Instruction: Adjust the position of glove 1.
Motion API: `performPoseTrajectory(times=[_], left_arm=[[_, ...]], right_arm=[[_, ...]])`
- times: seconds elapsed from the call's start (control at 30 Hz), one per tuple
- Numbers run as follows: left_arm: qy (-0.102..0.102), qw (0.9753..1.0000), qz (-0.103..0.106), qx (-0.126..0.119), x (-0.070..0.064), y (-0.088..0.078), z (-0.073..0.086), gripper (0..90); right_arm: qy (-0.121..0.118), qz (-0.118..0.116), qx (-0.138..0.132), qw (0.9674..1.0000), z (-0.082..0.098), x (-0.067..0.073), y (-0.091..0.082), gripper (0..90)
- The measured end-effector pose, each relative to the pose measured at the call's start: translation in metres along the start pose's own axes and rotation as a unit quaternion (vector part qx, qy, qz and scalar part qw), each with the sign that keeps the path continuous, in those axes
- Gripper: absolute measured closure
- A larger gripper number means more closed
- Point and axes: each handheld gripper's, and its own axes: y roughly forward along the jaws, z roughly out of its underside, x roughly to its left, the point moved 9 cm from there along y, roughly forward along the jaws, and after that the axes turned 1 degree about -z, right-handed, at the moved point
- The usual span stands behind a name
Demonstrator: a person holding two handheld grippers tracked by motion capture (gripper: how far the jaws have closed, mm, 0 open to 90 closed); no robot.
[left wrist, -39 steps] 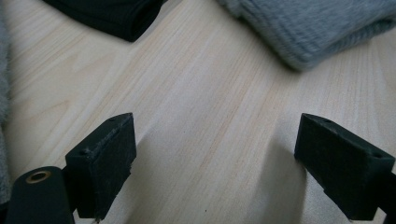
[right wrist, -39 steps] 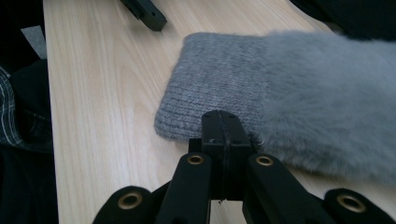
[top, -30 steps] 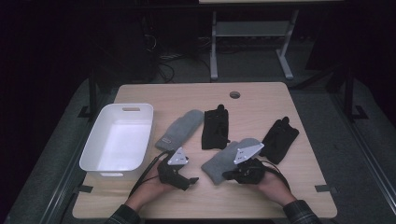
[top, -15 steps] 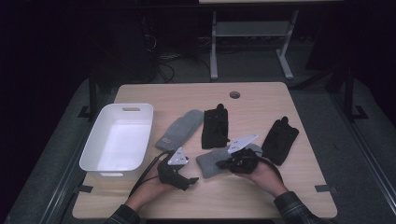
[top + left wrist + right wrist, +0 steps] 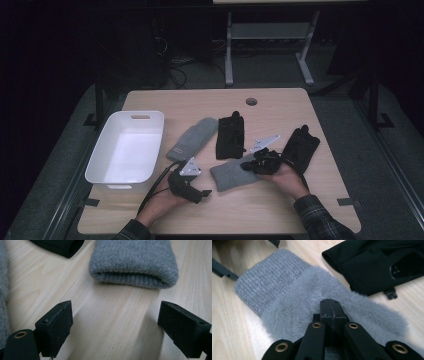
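1. The right gripper (image 5: 252,165) is seen in the high view at the grey mitten (image 5: 231,173) near the table's (image 5: 280,107) front edge.
2. In the right gripper view its jaws are closed tight over the mitten's fluffy part (image 5: 294,302); a pinch of fluff seems to be caught between them, though that is hard to make out.
3. The left gripper (image 5: 202,192) is held just left of the mitten's ribbed cuff (image 5: 135,262), jaws wide open with bare wood between them.
4. A second grey mitten (image 5: 192,139), two black gloves (image 5: 230,135) (image 5: 300,146) and a white bin (image 5: 126,150) are also laid on the table.
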Motion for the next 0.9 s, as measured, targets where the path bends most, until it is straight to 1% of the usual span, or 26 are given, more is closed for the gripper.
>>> performPoseTrajectory(times=[0.03,0.1,0.13,0.17,0.23,0.27,0.33,0.4,0.43,0.5,0.57,0.6,0.63,0.67,0.7,0.73,0.77,0.8,0.83,0.87,0.9], left_arm=[[0.0,1.0,-0.001,0.001,0.0,-0.001,0.0,11.8],[0.003,1.0,0.0,-0.002,0.0,-0.001,0.001,11.7],[0.003,1.0,0.0,-0.002,0.0,-0.001,0.001,11.7],[0.001,1.0,0.001,-0.006,0.0,-0.001,0.001,11.7],[0.0,1.0,0.001,-0.007,-0.001,-0.001,0.001,11.7],[0.003,1.0,0.002,-0.006,0.0,-0.001,0.001,11.7],[0.002,1.0,0.002,-0.009,0.0,-0.001,0.002,11.8],[0.003,0.9999,0.002,-0.01,0.0,-0.001,0.002,11.7],[0.0,0.9999,0.002,-0.014,-0.001,-0.001,0.001,11.7],[0.002,0.9999,0.003,-0.015,0.0,-0.001,0.002,11.7],[0.002,0.9998,0.003,-0.017,0.0,-0.001,0.001,11.7],[0.002,0.9998,0.003,-0.017,0.0,-0.001,0.001,11.7],[0.002,0.9998,0.003,-0.017,0.0,-0.001,0.001,11.7],[0.0,0.9998,0.002,-0.019,-0.001,0.0,0.001,11.7],[0.001,0.9998,0.002,-0.018,0.0,0.0,0.001,11.7],[0.003,0.9999,0.001,-0.016,0.0,-0.001,0.002,11.7],[0.003,0.9999,0.001,-0.016,0.0,-0.001,0.002,11.7],[-0.001,0.9998,0.002,-0.019,-0.001,0.0,0.001,11.7],[0.0,0.9998,0.002,-0.019,-0.001,0.0,0.001,11.7],[0.0,0.9998,0.002,-0.019,-0.001,0.0,0.001,11.7],[0.001,0.9998,0.002,-0.018,-0.001,-0.001,0.001,11.7]], right_arm=[[0.0,0.0,0.0,1.0,0.0,0.0,0.0,90.0],[-0.005,-0.004,0.0,1.0,0.005,0.006,-0.002,90.0],[-0.005,-0.004,0.0,1.0,0.005,0.006,-0.002,90.0],[-0.007,-0.008,0.001,0.9999,0.009,0.012,-0.005,90.0],[-0.008,-0.007,0.003,0.9999,0.013,0.015,-0.007,90.0],[-0.01,-0.01,0.005,0.9999,0.018,0.021,-0.012,90.0],[-0.011,-0.01,0.007,0.9999,0.023,0.026,-0.015,90.0],[-0.013,-0.01,0.007,0.9998,0.025,0.028,-0.016,90.0],[-0.009,-0.013,0.008,0.9998,0.027,0.03,-0.018,90.0],[-0.004,-0.016,0.003,0.9999,0.031,0.034,-0.022,90.0],[-0.001,-0.016,0.0,0.9999,0.032,0.034,-0.023,90.0],[-0.002,-0.013,-0.014,0.9998,0.028,0.032,-0.026,86.8],[-0.002,-0.013,-0.014,0.9998,0.028,0.032,-0.026,86.8],[0.003,-0.013,-0.035,0.9993,0.023,0.03,-0.036,84.0],[0.005,-0.011,-0.042,0.999,0.021,0.029,-0.04,82.0],[0.009,-0.003,-0.054,0.9985,0.02,0.027,-0.046,80.0],[0.009,-0.003,-0.054,0.9985,0.02,0.027,-0.046,80.0],[0.017,0.009,-0.069,0.9975,0.022,0.022,-0.057,73.3],[0.022,0.019,-0.073,0.9969,0.024,0.018,-0.062,70.5],[0.022,0.019,-0.073,0.9969,0.024,0.018,-0.062,70.5],[0.032,0.035,-0.082,0.9954,0.033,0.011,-0.073,62.8]])
